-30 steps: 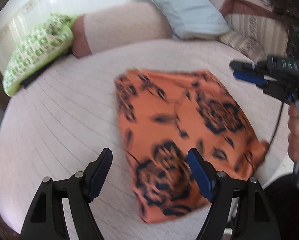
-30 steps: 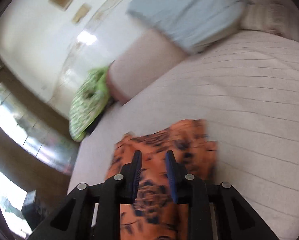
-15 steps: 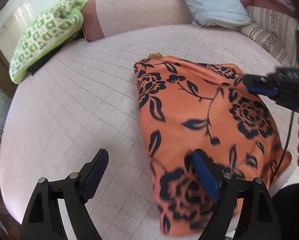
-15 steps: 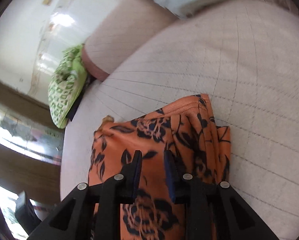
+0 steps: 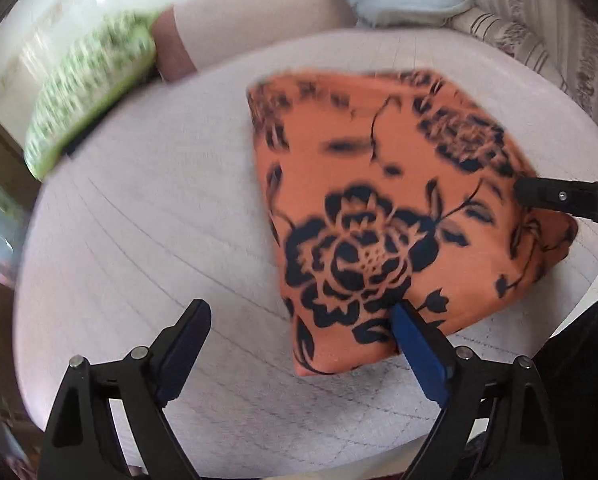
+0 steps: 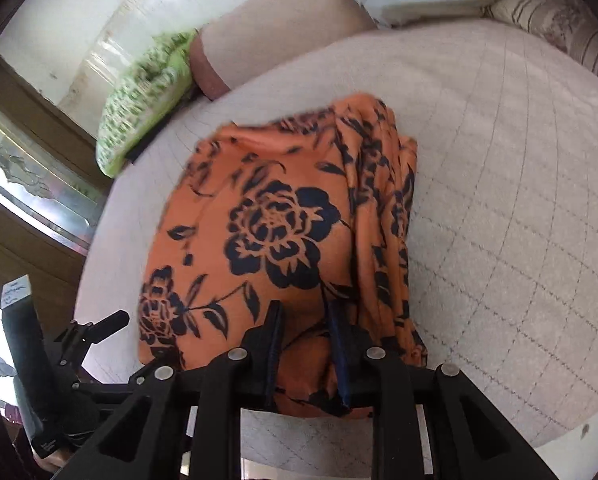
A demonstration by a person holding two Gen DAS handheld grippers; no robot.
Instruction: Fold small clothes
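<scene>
The left claw (image 5: 299, 334) has spread wider, letting go of the orange garment (image 5: 383, 200).

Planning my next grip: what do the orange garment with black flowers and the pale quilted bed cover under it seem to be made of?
Orange garment with black flowers: looks like thin, soft woven or knit cloth, matte; it drapes and bunches into narrow folds along one edge. Fibre unclear.
Pale quilted bed cover: apparently padded textile, matte and slightly fuzzy; stitched lines form a grid of squares.

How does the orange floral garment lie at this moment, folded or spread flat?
Folded. The orange floral garment lies on the bed as a compact doubled piece with a rounded fold edge, and stacked layers bunch along its right side in the right wrist view.
</scene>
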